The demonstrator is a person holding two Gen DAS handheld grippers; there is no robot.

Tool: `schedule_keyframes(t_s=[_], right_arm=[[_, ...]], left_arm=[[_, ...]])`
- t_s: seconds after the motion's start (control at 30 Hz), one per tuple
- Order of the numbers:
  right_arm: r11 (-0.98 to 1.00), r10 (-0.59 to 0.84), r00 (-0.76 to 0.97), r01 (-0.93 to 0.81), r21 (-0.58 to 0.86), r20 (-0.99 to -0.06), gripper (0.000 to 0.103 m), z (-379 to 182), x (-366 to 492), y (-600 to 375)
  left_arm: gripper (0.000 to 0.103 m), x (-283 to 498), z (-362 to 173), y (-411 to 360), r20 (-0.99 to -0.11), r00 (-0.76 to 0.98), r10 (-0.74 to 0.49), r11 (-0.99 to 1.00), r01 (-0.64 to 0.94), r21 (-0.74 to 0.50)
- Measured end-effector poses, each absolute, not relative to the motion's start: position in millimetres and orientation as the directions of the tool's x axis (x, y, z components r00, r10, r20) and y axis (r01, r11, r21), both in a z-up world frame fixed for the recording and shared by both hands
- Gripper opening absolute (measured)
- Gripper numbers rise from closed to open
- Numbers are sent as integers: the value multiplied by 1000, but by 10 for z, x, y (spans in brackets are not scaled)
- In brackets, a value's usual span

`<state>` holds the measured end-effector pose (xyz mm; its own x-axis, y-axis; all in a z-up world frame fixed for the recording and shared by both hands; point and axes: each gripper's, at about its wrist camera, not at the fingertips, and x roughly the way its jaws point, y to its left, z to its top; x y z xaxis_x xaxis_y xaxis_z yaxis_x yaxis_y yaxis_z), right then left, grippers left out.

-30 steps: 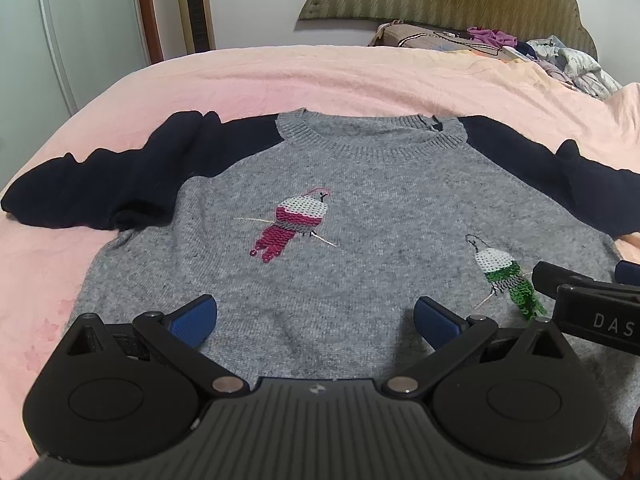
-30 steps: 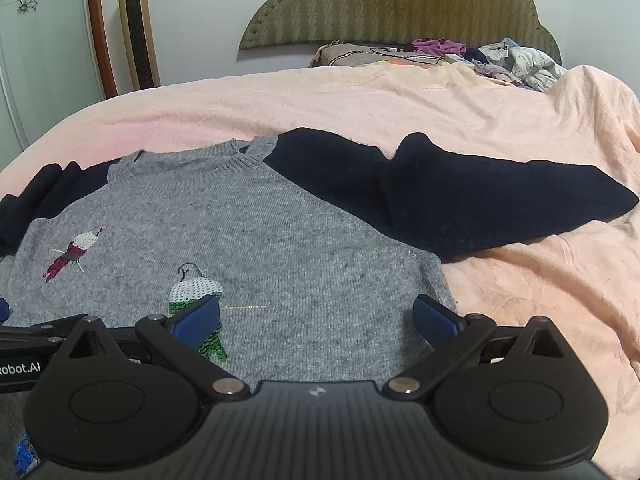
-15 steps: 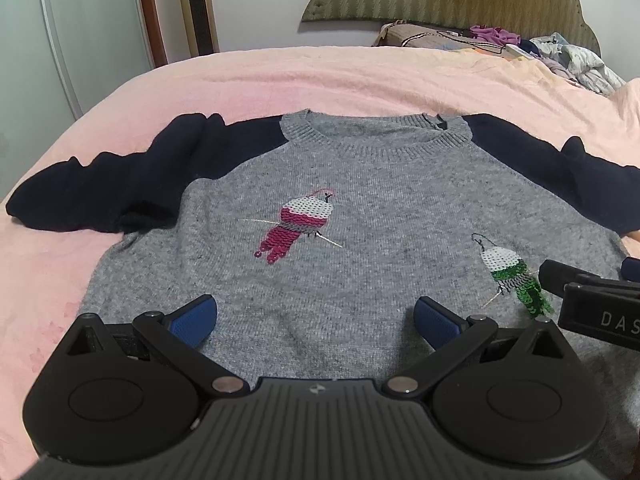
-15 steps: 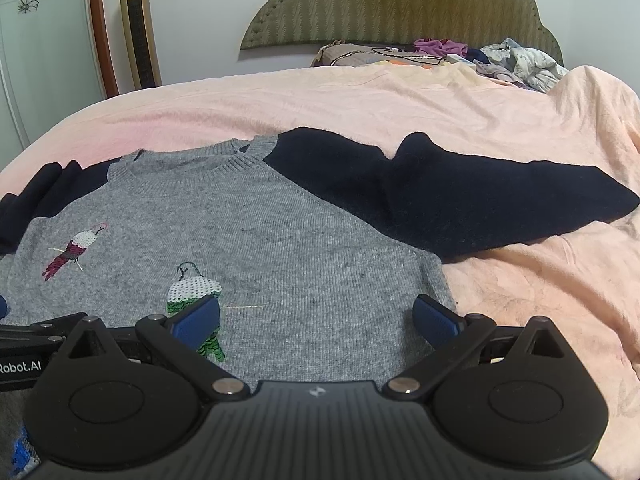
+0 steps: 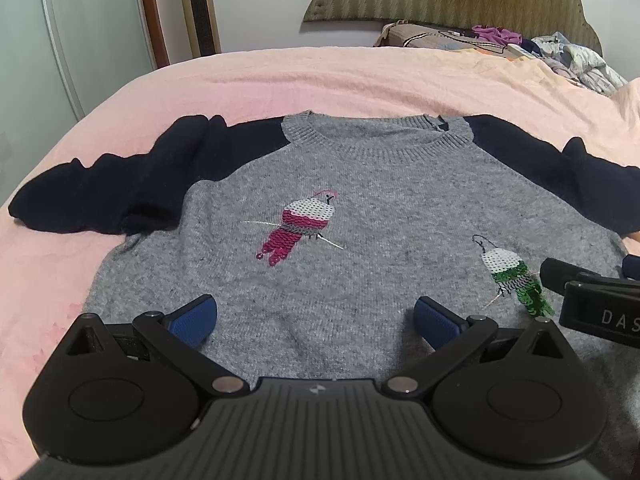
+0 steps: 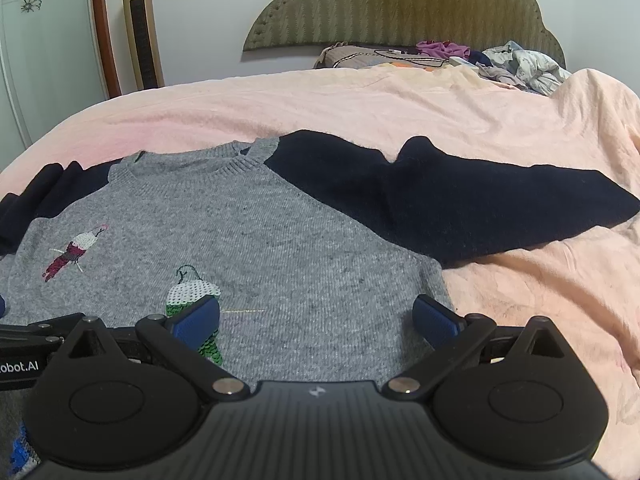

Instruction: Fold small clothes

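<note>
A: Nearest the left wrist camera, the left gripper (image 5: 316,318) hangs with its blue-padded fingers (image 5: 192,318) wide apart and empty, over the lower front of the grey knitted sweater with navy sleeves (image 5: 360,208).

B: The right gripper (image 6: 316,318) stands likewise, its fingers spread and holding nothing, above the hem side near the sequinned green bird (image 6: 192,292) at 9 o'clock of its own view.

A: The sweater lies flat, face up, on the pink fleece bedspread (image 5: 280,76), neck toward 12 o'clock. The pink sequinned bird (image 5: 300,224) sits mid-chest.

B: Its left navy sleeve (image 5: 112,196) is bunched in ripples at 10 o'clock; the right navy sleeve (image 6: 460,200) stretches out toward 2 o'clock with one raised hump.

A: No fold looks begun. The likely trouble is pinching only the top knit layer, so the back drags and wrinkles.

B: Or sequins snagging a pad, and the rumpled sleeve folding in crooked. Farthest off, loose crumpled clothes (image 6: 516,64) rest by the olive padded headboard (image 6: 400,4).
</note>
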<state>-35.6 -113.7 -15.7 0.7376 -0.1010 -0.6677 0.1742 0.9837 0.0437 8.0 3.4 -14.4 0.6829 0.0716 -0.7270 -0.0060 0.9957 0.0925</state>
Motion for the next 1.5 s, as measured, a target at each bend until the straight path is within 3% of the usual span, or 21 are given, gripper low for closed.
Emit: schedule_keyframes(t_s=[0.4, 0.6, 0.8, 0.93, 1.1, 1.23, 1.3, 1.33, 1.37, 1.43, 1.47, 1.5], right_arm=[[984, -88, 746, 168, 58, -660, 103, -138, -308, -1231], [980, -72, 807, 166, 108, -587, 103, 27, -292, -1699], [914, -137, 815, 323, 246, -562, 103, 26, -293, -2936], [788, -146, 786, 460, 409, -601, 103, -164, -399, -3808], [679, -79, 831, 450, 581, -551, 103, -371, -449, -4378], [656, -121, 855, 450, 606, -505, 103, -385, -243, -4612], [643, -152, 861, 460, 612, -486, 94, -392, -169, -4739], [621, -167, 853, 481, 619, -495, 77, -406, -136, -4830], [595, -175, 842, 503, 627, -510, 51, -433, -118, -4901], [554, -181, 822, 539, 635, -540, 22, -506, -84, -5005], [544, -178, 817, 546, 638, -548, 11, -533, -62, -5040], [547, -171, 819, 542, 638, -548, 9, -547, -62, -5039]], left_arm=[[103, 155, -104, -28, -726, 683, 81, 993, 4, 115], [103, 242, -36, -35, -712, 695, 105, 988, 11, 157], [103, 348, -3, -6, -709, 696, 115, 986, 9, 169], [103, 398, -14, -24, -721, 685, 101, 987, 19, 157], [103, 454, -25, -122, -724, 682, 104, 982, 43, 181], [103, 488, -27, -161, -726, 680, 105, 981, 51, 189], [103, 502, -25, -151, -728, 677, 105, 981, 50, 188], [103, 508, -25, -142, -731, 674, 106, 981, 49, 187], [103, 513, -27, -130, -733, 672, 107, 981, 47, 187], [103, 523, -35, -108, -734, 668, 117, 980, 41, 194], [103, 527, -40, -95, -735, 667, 124, 979, 38, 199], [103, 531, -43, -80, -735, 666, 129, 978, 35, 204]])
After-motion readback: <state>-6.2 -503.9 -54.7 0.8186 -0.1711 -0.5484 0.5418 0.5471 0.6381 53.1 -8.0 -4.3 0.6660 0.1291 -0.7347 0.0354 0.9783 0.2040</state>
